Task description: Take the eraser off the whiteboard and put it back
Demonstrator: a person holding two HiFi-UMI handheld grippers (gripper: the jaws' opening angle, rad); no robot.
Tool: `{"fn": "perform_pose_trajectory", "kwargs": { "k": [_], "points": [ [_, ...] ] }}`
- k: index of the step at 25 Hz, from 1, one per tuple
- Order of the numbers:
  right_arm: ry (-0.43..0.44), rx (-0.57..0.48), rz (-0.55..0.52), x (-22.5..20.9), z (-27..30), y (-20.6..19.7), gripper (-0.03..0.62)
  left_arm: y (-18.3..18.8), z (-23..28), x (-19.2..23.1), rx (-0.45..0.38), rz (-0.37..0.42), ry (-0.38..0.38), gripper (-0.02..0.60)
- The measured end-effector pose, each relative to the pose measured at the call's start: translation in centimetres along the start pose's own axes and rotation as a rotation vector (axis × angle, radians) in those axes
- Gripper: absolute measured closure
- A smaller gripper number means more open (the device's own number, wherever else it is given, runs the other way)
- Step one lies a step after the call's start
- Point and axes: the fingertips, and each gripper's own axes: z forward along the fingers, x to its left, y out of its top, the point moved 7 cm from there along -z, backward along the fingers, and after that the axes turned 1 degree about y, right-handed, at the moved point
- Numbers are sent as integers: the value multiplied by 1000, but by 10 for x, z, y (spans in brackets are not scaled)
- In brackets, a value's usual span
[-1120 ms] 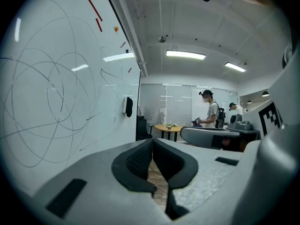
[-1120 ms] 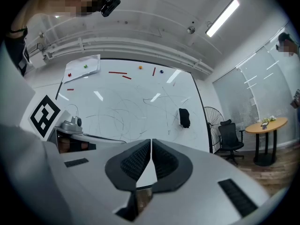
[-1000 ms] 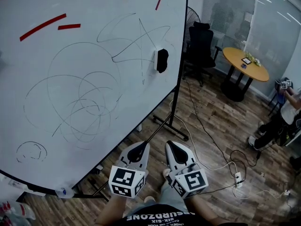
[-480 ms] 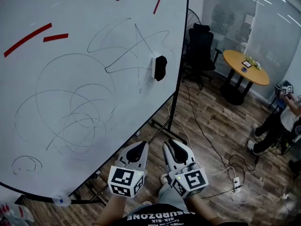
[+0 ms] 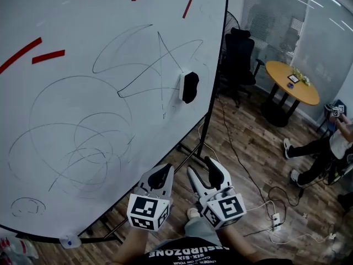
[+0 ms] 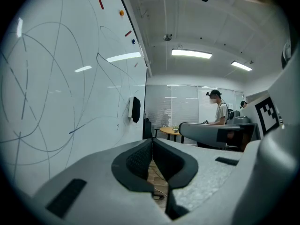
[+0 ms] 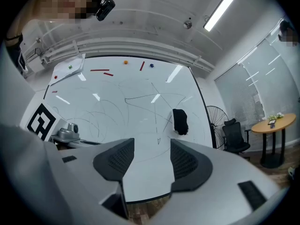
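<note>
The whiteboard (image 5: 83,93) fills the left, scrawled with thin lines. Low before it, the left gripper (image 5: 160,175) has its jaws pressed together on nothing. The eraser (image 5: 189,86) clings near the board's right edge, long axis upright, well ahead of and above both grippers. The right gripper (image 5: 202,169), by my judgement the nearer, is opening its jaws with nothing between them. Nothing stands in the way. The chair (image 5: 237,54), table (image 5: 291,81) and a person (image 5: 322,148) are well off to the right.

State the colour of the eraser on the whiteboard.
The block eraser is black, white-backed; head view shows it best.
</note>
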Motion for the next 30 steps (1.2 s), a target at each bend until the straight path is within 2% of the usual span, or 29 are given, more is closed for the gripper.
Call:
{"fn": "perform_pose_trajectory", "kwargs": {
  "k": [9,24,30],
  "points": [
    [19,22,10,-24,32,0,370,2,28,15,15,-13,24,571],
    [52,3,46,-76,82,10,370,-5,72,19,63,-39,45,571],
    [75,-23,35,-95,97,22,370,0,91,17,57,-36,58,571]
  ]
}}
